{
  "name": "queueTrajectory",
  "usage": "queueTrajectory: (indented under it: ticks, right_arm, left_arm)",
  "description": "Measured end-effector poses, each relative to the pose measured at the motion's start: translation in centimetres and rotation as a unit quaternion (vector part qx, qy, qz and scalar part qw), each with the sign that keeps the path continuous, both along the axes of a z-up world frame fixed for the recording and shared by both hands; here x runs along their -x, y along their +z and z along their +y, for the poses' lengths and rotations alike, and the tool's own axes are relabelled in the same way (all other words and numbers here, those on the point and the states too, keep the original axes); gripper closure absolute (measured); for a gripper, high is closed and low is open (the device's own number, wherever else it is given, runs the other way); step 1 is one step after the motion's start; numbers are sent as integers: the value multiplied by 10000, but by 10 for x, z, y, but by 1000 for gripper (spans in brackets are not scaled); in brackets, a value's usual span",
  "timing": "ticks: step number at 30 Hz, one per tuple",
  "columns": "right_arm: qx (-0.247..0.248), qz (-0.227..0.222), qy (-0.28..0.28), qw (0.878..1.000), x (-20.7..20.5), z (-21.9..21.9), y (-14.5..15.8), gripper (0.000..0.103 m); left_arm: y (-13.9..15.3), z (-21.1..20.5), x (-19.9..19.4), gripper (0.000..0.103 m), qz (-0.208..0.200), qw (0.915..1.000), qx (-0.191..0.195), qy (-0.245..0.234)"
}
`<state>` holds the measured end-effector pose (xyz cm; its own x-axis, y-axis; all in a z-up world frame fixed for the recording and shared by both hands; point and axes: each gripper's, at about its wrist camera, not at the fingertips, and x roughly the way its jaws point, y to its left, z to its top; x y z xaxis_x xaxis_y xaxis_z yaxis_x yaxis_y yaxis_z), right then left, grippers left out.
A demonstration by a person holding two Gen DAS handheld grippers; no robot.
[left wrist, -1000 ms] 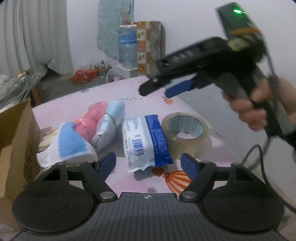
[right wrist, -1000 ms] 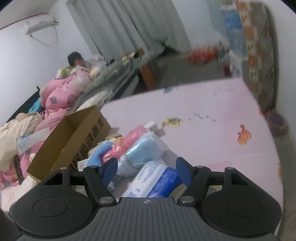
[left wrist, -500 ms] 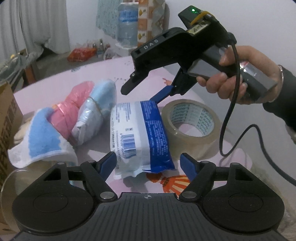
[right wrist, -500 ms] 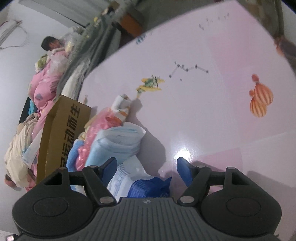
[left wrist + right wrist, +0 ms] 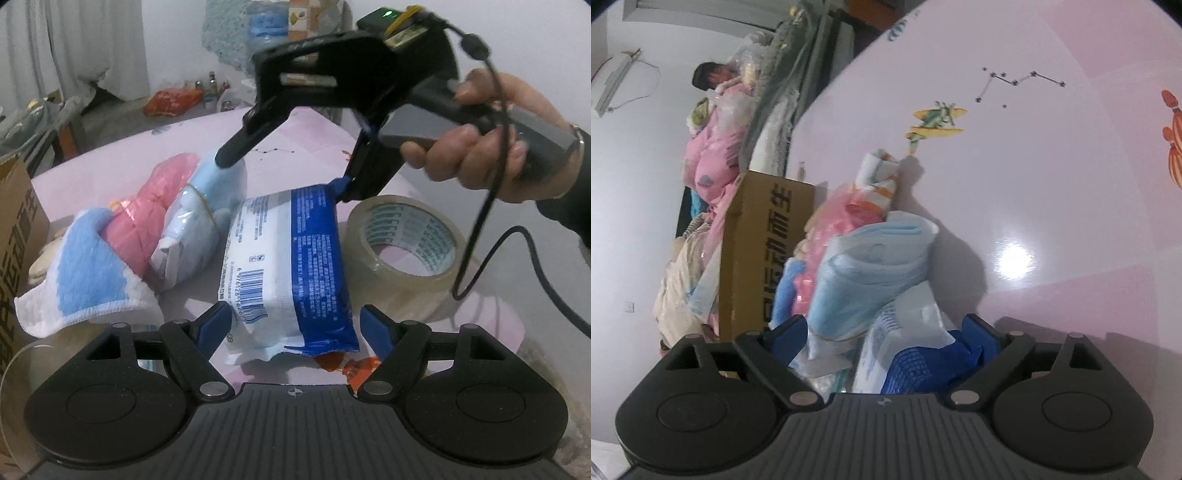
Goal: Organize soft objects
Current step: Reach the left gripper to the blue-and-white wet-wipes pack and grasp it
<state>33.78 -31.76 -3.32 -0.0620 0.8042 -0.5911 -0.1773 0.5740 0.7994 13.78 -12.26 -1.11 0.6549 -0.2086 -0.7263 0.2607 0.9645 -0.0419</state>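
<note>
Now both claws bracket one soft pack (image 5: 284, 258) lying on a pink table (image 5: 295, 136): the left claw (image 5: 295, 325) stands released at the pack's near end, its blue pads apart on either side and not pressing, while the right claw (image 5: 882, 339) is opening over the far end, the pack's crumpled blue corner between its pads. Just left of the pack lie a light-blue roll (image 5: 207, 206), a pink bundle (image 5: 147, 206) and a blue-and-white cloth (image 5: 88, 277); a tape roll (image 5: 402, 251) sits just to its right and a box (image 5: 764, 251) stands farther left. Judging by its wrinkled film, the pack is light, squashy and likely slippery, so a hold across its middle should serve better than one on a thin sealed end. Only the left view shows the hand (image 5: 491, 151) on the right claw, its trailing cable and the tape roll; only the right view shows the box's printed side and an orange-striped bundle (image 5: 879, 177) beyond the roll.
</note>
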Motion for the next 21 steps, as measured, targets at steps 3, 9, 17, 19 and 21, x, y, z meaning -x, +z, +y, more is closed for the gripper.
queueTrajectory:
  ticks: [3,9,17,19,21]
  right_arm:
    - [-44,-29,-60,10000,6,-1,6,25]
    - [-265,-239,-136,9993,23,-4,21,21]
    - [-665,-228,-225,9973,38,-5,32,19]
    - [-731,-258,-221,9967,42,-3,35,19]
    - [-786,-302,-227,9962,47,-2,38,19]
  left_arm:
    - [2,-2,2,26,18,10000,4,50]
    - [5,4,0,22,96,9999,47,118]
    - [4,10,-10,18,282,9992,45,276]
    - [3,12,-12,18,313,9990,65,323]
    - [3,13,-13,17,336,9988,44,360]
